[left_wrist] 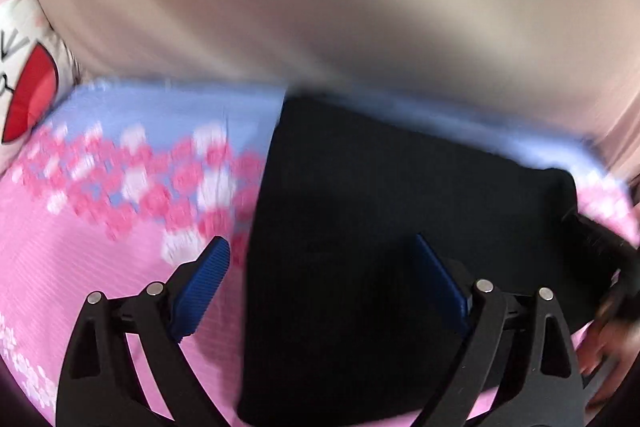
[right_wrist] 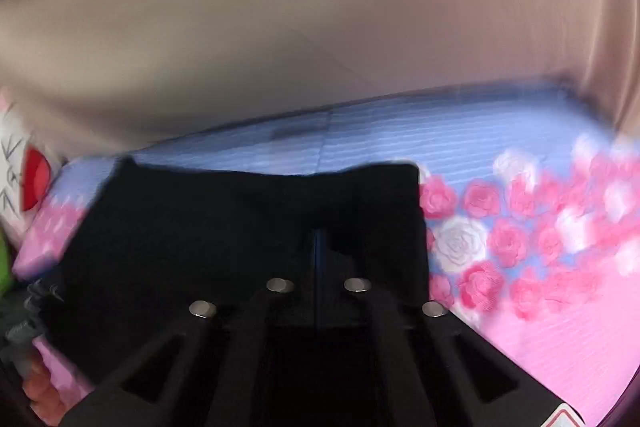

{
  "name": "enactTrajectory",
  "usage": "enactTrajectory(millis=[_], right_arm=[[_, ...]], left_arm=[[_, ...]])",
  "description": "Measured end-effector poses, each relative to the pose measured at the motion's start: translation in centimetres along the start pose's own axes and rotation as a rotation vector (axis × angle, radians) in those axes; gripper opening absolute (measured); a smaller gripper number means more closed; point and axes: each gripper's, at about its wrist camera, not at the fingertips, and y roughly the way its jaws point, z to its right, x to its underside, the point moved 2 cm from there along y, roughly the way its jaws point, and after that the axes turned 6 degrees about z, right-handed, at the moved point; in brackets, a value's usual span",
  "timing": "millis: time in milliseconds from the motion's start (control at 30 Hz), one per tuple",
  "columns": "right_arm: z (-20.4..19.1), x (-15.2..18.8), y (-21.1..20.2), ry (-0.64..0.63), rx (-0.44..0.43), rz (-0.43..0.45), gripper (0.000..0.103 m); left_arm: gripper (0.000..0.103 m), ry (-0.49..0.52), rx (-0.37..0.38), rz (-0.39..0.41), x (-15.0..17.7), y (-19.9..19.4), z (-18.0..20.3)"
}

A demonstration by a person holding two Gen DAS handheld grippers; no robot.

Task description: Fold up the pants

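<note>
**Q:** Looking along both sets of fingers, where do the pants lie, and how do your tools stand?

**A:** The black pants (left_wrist: pixel 380 227) lie flat on the bed, on a bedspread (left_wrist: pixel 100 267) of pink and pale blue printed with roses, already gathered into a compact dark rectangle. Your left gripper (left_wrist: pixel 322 255) has its blue pads spread wide: one over the pink cloth, the other over the pants, nothing between them. Your right gripper (right_wrist: pixel 318 259) has its fingers pressed together above the near part of the pants; against black fabric, you cannot tell whether a layer is pinched there.

**Q:** How should you expect the fabric to handle?

**A:** Judge it soft, light and limp. It will sag from any single hold and slide over the smooth bedspread, so lift gently rather than drag.

**Q:** Where should you take hold?

**A:** Take it at two corners of one edge, one gripper per corner, pinching all layers together so the fold carries over evenly. A cushion (left_wrist: pixel 28 75) lies at the bed's far left, well apart.
</note>
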Motion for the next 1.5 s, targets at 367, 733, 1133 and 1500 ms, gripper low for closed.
enactTrajectory(millis=[367, 733, 1133, 1500], right_arm=[[-0.2, 4.7, -8.3, -0.067, -0.068, -0.062, 0.000], [2.6, 6.2, -11.2, 0.066, -0.105, -0.073, 0.000], [-0.8, 7.3, -9.6, -0.052, 0.048, -0.051, 0.000], [0.9, 9.8, -15.0, -0.015, 0.123, 0.061, 0.009]], left_arm=[[0.092, -0.006, 0.059, 0.092, 2.0, -6.3, -2.5], [0.093, -0.009, 0.005, 0.009, 5.1, -5.2, -5.1], [0.092, -0.023, -0.096, 0.072, 3.7, -8.7, -5.8], [0.092, 0.041, -0.207, 0.157, 6.5, -12.1, -6.3]])
